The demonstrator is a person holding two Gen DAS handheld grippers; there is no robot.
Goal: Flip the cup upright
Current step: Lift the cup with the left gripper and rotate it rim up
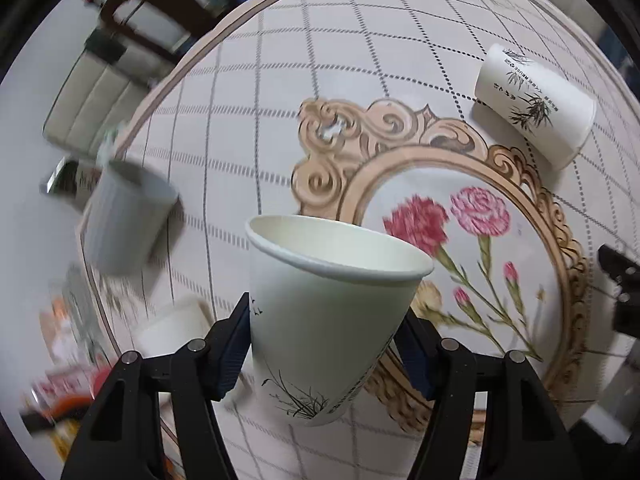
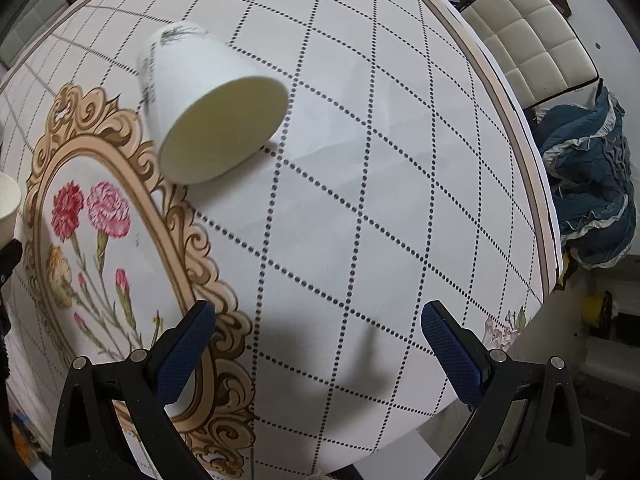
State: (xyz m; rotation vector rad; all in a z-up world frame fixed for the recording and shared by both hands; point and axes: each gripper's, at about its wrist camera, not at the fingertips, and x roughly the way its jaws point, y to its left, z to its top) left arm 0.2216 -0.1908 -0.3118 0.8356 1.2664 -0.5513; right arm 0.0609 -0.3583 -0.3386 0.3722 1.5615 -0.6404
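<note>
In the left wrist view my left gripper [image 1: 324,344] is shut on a white paper cup [image 1: 324,312] with a bamboo print. The cup is mouth up, tilted, and held above the table. A second paper cup [image 1: 534,106] lies on its side at the far right of the table. The same cup shows in the right wrist view [image 2: 212,108], lying with its open mouth toward the camera. My right gripper [image 2: 318,352] is open and empty, well short of that cup, above the tablecloth.
A round table with a checked, flower-print cloth [image 2: 360,220] fills both views. A blurred grey cup [image 1: 124,220] stands at the table's left edge and a white cup [image 1: 172,328] sits below it. A padded chair [image 2: 532,36] and blue cloth [image 2: 592,200] are beyond the right edge.
</note>
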